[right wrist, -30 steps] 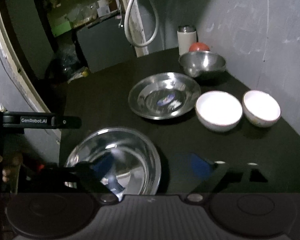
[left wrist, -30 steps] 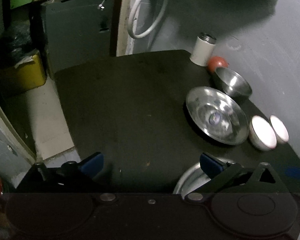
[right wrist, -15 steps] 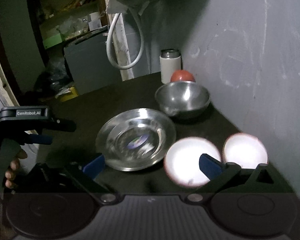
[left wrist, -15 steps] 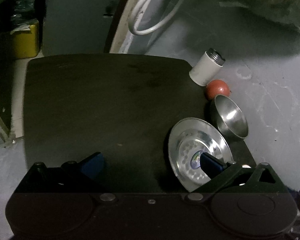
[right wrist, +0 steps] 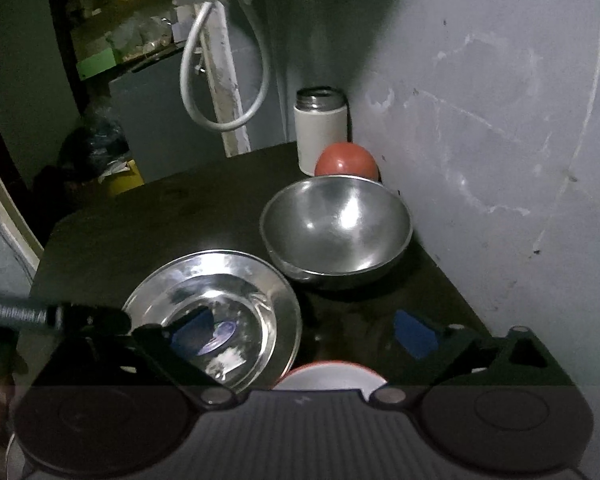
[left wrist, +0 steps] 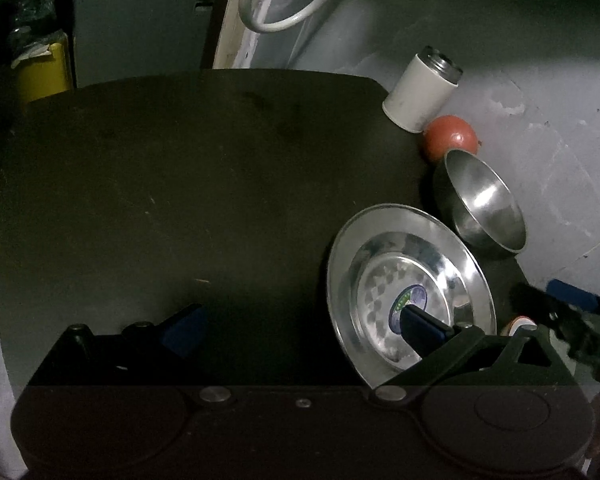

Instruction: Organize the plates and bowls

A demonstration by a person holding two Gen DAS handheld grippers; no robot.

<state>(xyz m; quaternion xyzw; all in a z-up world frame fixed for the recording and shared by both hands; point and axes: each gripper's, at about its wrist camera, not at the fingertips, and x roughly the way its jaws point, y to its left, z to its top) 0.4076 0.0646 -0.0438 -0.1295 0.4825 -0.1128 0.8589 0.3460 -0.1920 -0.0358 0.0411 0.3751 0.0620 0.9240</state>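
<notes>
Both views are dim and grainy, with fisheye bending and black corners. Glare streaks the steel bowl (right wrist: pixel 336 232) and steel plate (left wrist: pixel 410 292); the dark table (left wrist: pixel 180 200) swallows shadows, and the wall (right wrist: pixel 500 120) is palest.

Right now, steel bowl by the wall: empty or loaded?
Empty. The right wrist view looks straight into the steel bowl: bare shiny interior, only reflections. It sits upright on the table, beside the steel plate.

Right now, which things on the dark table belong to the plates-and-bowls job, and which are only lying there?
Belong: shiny steel plate; round steel bowl; white ceramic bowl.
Lying about: white cylindrical canister; red round ball.
</notes>
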